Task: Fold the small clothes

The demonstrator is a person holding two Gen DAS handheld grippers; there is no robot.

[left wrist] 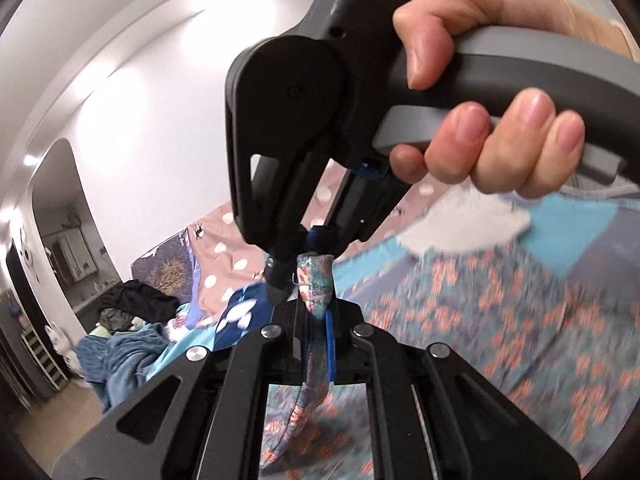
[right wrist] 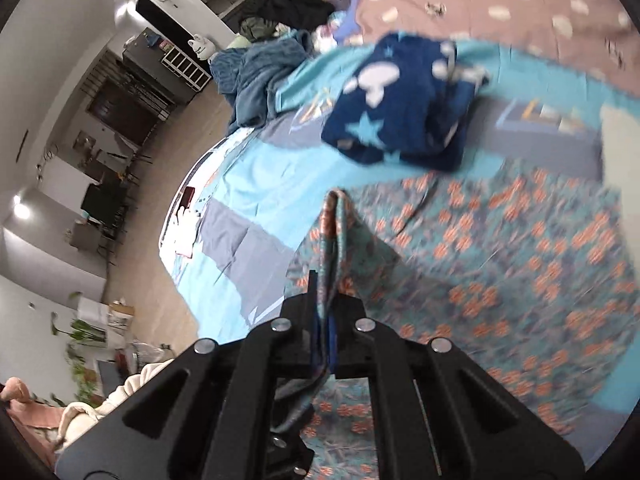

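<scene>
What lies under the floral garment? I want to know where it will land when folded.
The floral garment rests on a turquoise and grey sheet, which shows around its edges. Whatever lies directly beneath the cloth is covered. Both grippers pinch its edge.

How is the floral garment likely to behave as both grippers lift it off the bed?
The floral garment probably drapes limply: it bunches into folds in the right gripper and the left gripper. It looks thin and light, so it will likely sag between them.
</scene>
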